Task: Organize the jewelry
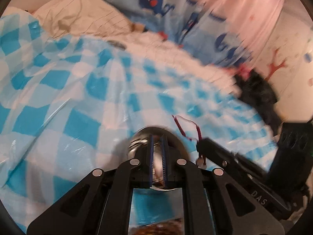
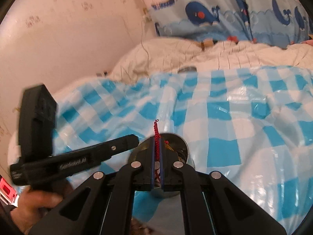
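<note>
Right, the right gripper [image 2: 156, 152] has its jaws nearly together on a red cord [image 2: 156, 137], a braided piece of jewelry whose long axis runs straight out along the fingers, its loose end poking past the tips. Directly beneath and just ahead sits a metal bowl [image 2: 182, 146] on the checked cloth [image 2: 225, 117], with something gold lying inside. From the left wrist view the same cord [image 1: 198, 132] dangles off the right gripper [image 1: 203, 146], beside the bowl's [image 1: 156, 131] rim on the right. The left gripper [image 1: 156, 146] hovers over the bowl with its jaws narrowed to a slim gap; I can't tell whether anything is pinched there, the view is too blurred. The right one is the one loaded, so the drop looks like its job: the cord hangs just over the bowl's near edge, and a short nudge forward should centre it before release.
</note>
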`<state>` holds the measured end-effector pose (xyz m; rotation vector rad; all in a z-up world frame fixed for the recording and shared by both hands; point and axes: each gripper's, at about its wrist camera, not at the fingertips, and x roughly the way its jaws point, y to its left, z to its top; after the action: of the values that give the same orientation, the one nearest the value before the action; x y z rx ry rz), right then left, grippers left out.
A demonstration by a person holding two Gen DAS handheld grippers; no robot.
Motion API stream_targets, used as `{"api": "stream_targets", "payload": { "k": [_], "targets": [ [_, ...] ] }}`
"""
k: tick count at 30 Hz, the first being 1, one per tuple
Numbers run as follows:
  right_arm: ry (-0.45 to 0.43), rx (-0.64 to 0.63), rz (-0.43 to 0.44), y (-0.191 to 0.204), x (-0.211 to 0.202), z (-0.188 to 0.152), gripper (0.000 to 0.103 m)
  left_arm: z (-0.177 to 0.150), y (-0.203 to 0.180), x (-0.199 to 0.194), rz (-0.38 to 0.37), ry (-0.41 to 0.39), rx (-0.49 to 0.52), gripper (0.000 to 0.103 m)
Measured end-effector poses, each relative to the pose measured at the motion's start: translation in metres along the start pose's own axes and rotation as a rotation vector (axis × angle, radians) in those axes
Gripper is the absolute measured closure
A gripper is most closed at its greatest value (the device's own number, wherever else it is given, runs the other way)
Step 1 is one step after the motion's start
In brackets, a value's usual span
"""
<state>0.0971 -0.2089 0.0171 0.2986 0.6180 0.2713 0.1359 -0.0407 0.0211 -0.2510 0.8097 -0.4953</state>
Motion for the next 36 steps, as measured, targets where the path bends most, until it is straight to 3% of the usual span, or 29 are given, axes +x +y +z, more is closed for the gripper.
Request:
{"api": "stream_targets", "payload": {
  "k": [1, 3, 5, 6, 8, 11, 17, 26, 27, 29, 30, 36],
  "targets": [
    [0.066, 0.001, -0.014, -0.003, 0.015, -0.003, 0.098, -0.001, -0.001, 0.004, 0.031, 0.026, 0.011, 0.095],
    [0.109, 0.024, -0.033, -0.010, 0.024, -0.009, 0.098, -0.003, -0.002, 0.006, 0.039, 0.052, 0.030, 0.092],
    [0.093, 0.039, -0.040, -0.014, 0.017, -0.009, 0.086, -0.004, -0.005, -0.003, 0.055, 0.052, 0.054, 0.076],
    [0.074, 0.034, -0.044, -0.014, 0.011, -0.007, 0.073, -0.004, -0.005, -0.007, 0.052, 0.046, 0.059, 0.072],
    [0.037, 0.029, -0.045, -0.011, -0.008, -0.005, 0.070, -0.006, -0.005, -0.023, 0.055, 0.035, 0.076, 0.063],
    [0.039, 0.039, -0.045, -0.009, -0.030, -0.013, 0.070, -0.015, 0.001, -0.038, 0.072, 0.052, 0.100, 0.062],
    [0.149, 0.131, -0.010, -0.010, -0.057, -0.056, 0.070, -0.050, 0.007, -0.040, 0.046, 0.193, 0.152, 0.062],
    [0.261, 0.133, 0.016, 0.006, -0.048, -0.091, 0.070, -0.081, 0.012, -0.023, -0.001, 0.298, 0.169, 0.062],
    [0.259, 0.131, 0.014, 0.006, -0.048, -0.090, 0.070, -0.082, 0.011, -0.022, -0.014, 0.309, 0.171, 0.063],
    [0.249, 0.137, 0.009, 0.004, -0.050, -0.090, 0.069, -0.082, 0.005, -0.024, -0.024, 0.313, 0.197, 0.093],
    [0.248, 0.142, 0.007, 0.002, -0.050, -0.090, 0.069, -0.082, 0.002, -0.027, -0.015, 0.311, 0.219, 0.101],
    [0.259, 0.149, -0.001, 0.000, -0.049, -0.091, 0.069, -0.071, 0.000, -0.060, -0.132, 0.261, 0.195, 0.103]
  ]
}}
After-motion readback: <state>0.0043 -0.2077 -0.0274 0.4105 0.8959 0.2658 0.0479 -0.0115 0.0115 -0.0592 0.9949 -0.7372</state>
